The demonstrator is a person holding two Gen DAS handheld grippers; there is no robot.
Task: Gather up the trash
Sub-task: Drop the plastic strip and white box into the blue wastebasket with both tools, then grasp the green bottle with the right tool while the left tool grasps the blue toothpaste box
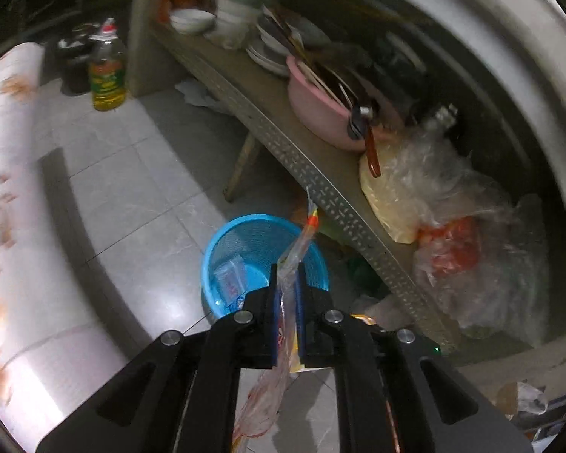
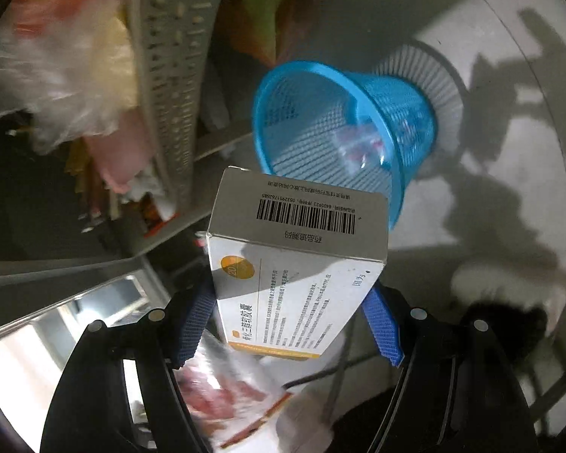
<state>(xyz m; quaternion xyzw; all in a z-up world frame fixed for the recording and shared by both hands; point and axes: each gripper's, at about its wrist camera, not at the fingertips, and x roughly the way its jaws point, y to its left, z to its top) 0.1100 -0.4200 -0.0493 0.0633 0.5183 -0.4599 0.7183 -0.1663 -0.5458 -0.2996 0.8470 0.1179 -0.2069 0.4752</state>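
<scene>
A blue mesh waste basket (image 1: pixel 245 241) stands on the tiled floor beside a low shelf. A clear wrapper lies at its bottom. My left gripper (image 1: pixel 287 283) hangs just above the basket's near rim, shut on a clear plastic wrapper with red and orange print (image 1: pixel 298 243) that sticks up past the fingertips and trails down below them. In the right wrist view the basket (image 2: pixel 381 113) appears tilted ahead. My right gripper (image 2: pixel 290 324) is shut on a white medicine box with a barcode and an orange dot (image 2: pixel 294 264), its blue pads (image 2: pixel 194 321) pressing both sides.
A low shelf (image 1: pixel 320 173) holds stacked white bowls (image 1: pixel 230 19), a pink basin (image 1: pixel 320 109) with utensils and plastic bags (image 1: pixel 452 226). An oil bottle (image 1: pixel 107 71) stands on the floor at the back left. More wrappers and litter lie under my right gripper (image 2: pixel 226 389).
</scene>
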